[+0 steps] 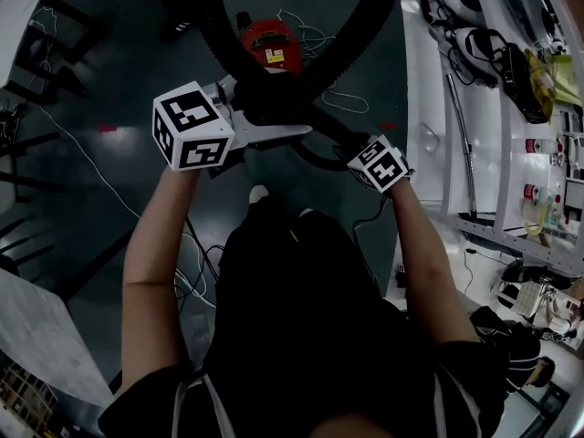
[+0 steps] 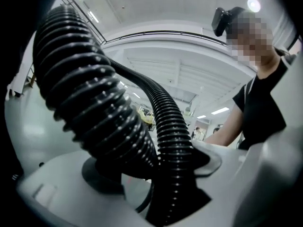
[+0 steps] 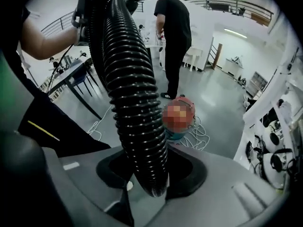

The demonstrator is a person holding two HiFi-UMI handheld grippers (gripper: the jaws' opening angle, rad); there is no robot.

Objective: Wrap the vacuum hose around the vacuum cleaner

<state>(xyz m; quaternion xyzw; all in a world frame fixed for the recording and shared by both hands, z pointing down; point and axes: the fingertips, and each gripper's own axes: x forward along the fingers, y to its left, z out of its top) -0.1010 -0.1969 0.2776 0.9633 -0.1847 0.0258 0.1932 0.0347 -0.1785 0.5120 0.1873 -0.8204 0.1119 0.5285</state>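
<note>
Both grippers clamp the black corrugated vacuum hose [image 1: 351, 35], which is lifted in a loop above the red vacuum cleaner [image 1: 271, 44] standing on the floor [image 1: 137, 71].
Left gripper [image 2: 173, 183]: jaws closed on one run of the hose, with a second, fatter-looking run passing just beside it. Right gripper [image 3: 147, 178]: jaws pinched on the hose a bit further along. The hose looks light, springy and ribbed, so it probably won't slip, but it will likely fight the bend and uncoil. Best to grip across the ribs, hands apart, and feed it round the cleaner body loop by loop.
</note>
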